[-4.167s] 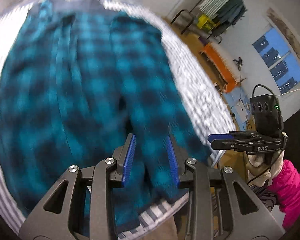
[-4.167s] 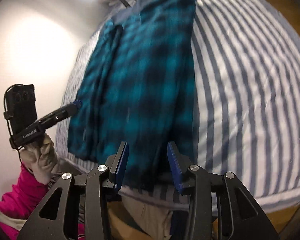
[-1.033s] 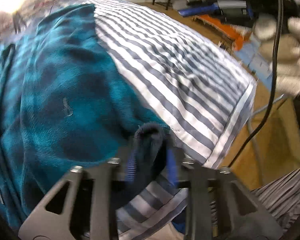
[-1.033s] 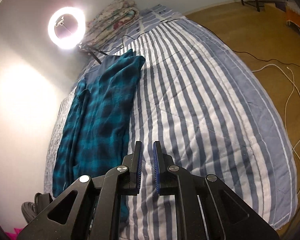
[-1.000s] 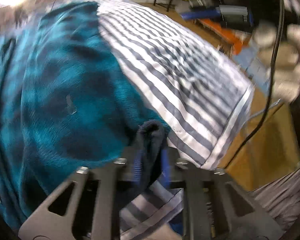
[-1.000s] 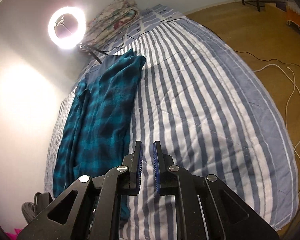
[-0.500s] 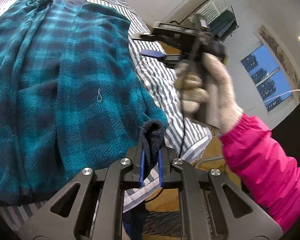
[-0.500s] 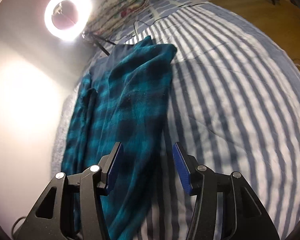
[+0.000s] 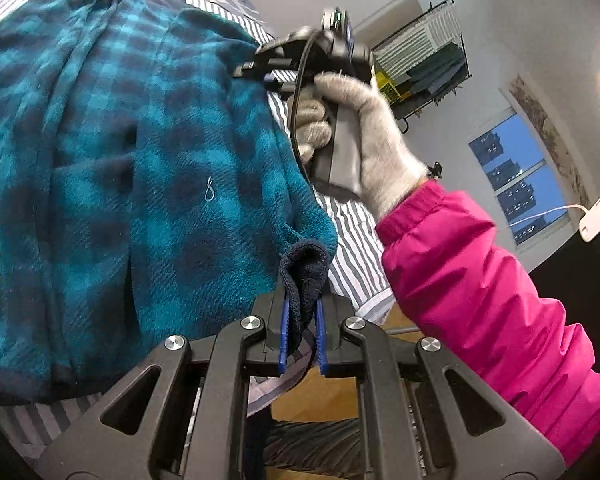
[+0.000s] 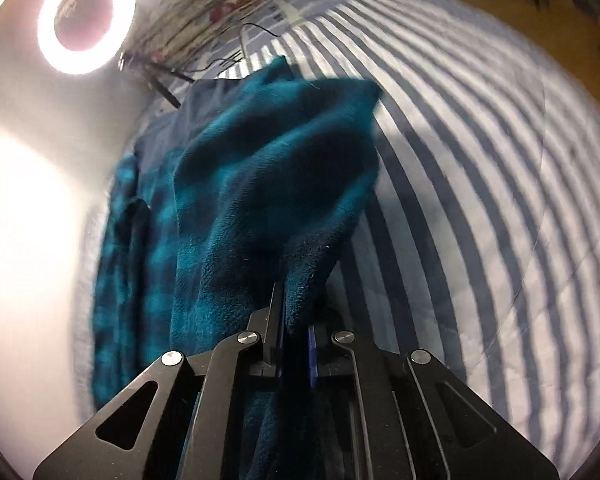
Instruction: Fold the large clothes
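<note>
Tool [image 10: 296, 322] clamped on teal plaid fleece [image 10: 260, 184]

Teal-and-navy checked garment [image 9: 148, 168]; blue-and-white striped bedcover [image 10: 480, 200]; pink sleeve [image 9: 480, 300].

Left gripper [image 9: 300, 322]: jaws clamped on dark fabric hem.
Right gripper [image 10: 296, 330]: jaws just closed, pinching fabric edge.
Right hand [image 9: 352, 120]: gloved, at 1 o'clock, gripping handle; pink sleeve [image 9: 480, 300].

Fuzzy teal fleece garment [image 9: 172, 168], smooth striped cotton bedsheet [image 10: 480, 184]
</note>
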### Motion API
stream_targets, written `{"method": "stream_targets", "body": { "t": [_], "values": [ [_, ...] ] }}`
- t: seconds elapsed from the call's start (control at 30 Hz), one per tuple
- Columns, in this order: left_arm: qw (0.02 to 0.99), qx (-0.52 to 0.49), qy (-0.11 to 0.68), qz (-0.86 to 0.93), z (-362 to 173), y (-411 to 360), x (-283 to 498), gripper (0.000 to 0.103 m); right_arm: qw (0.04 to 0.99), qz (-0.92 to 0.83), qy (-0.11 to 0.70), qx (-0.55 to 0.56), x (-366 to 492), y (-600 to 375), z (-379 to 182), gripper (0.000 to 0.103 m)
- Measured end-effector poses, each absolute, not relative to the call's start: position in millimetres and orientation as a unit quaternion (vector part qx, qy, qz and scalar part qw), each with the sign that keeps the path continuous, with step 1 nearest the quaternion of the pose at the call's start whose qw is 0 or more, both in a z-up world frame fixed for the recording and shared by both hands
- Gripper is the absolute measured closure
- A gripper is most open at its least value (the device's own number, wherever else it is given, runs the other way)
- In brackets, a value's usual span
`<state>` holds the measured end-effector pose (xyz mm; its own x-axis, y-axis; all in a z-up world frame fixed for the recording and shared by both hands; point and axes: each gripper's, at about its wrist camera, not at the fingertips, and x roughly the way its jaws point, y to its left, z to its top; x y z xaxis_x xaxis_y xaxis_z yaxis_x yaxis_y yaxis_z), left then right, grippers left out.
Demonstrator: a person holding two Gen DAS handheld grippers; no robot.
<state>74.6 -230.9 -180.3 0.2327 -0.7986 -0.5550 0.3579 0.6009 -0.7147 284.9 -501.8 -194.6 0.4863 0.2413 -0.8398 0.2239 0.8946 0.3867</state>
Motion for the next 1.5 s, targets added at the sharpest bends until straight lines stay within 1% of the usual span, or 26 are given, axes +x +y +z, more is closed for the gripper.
{"method": "stream_targets", "body": {
  "t": [0.23,0.3,0.47,0.6,0.67,0.77,0.87,0.97,1.03,1.2,1.27,1.4,1.5],
  "values": [
    [0.753,-0.253,0.486,-0.365,-188,-204,68,0.095,0.856,-0.035,0.514,0.028,306,-415,-161,0.097],
    [0.757,-0.258,0.486,-0.352,-190,-192,67,0.096,0.858,-0.027,0.513,-0.003,312,-395,-160,0.097],
    [0.768,-0.264,0.488,-0.321,-195,-169,62,0.096,0.856,0.008,0.512,-0.078,325,-328,-168,0.097],
    [0.767,-0.265,0.498,-0.307,-205,-160,62,0.096,0.844,0.035,0.52,-0.127,331,-285,-190,0.097],
    [0.765,-0.268,0.501,-0.303,-207,-159,62,0.096,0.836,0.043,0.53,-0.132,335,-274,-203,0.097],
    [0.769,-0.262,0.499,-0.301,-209,-159,60,0.096,0.831,0.058,0.534,-0.145,335,-268,-220,0.093],
    [0.77,-0.26,0.499,-0.302,-208,-162,58,0.096,0.833,0.072,0.533,-0.131,334,-272,-216,0.09],
    [0.77,-0.259,0.499,-0.302,-208,-161,61,0.096,0.835,0.114,0.534,-0.063,331,-293,-200,0.087],
    [0.77,-0.261,0.498,-0.3,-206,-163,63,0.096,0.84,0.143,0.524,-0.004,324,-314,-182,0.082],
    [0.771,-0.259,0.499,-0.298,-205,-165,58,0.096,0.857,0.136,0.492,0.069,296,-354,-143,0.082],
    [0.772,-0.26,0.499,-0.295,-204,-166,57,0.096,0.858,0.134,0.491,0.073,285,-359,-137,0.082],
    [0.777,-0.26,0.494,-0.293,-201,-166,55,0.096,0.85,0.15,0.504,0.028,247,-352,-137,0.082],
    [0.777,-0.255,0.497,-0.29,-202,-162,54,0.096,0.832,0.164,0.529,0.026,220,-345,-155,0.082]
  ]
}}
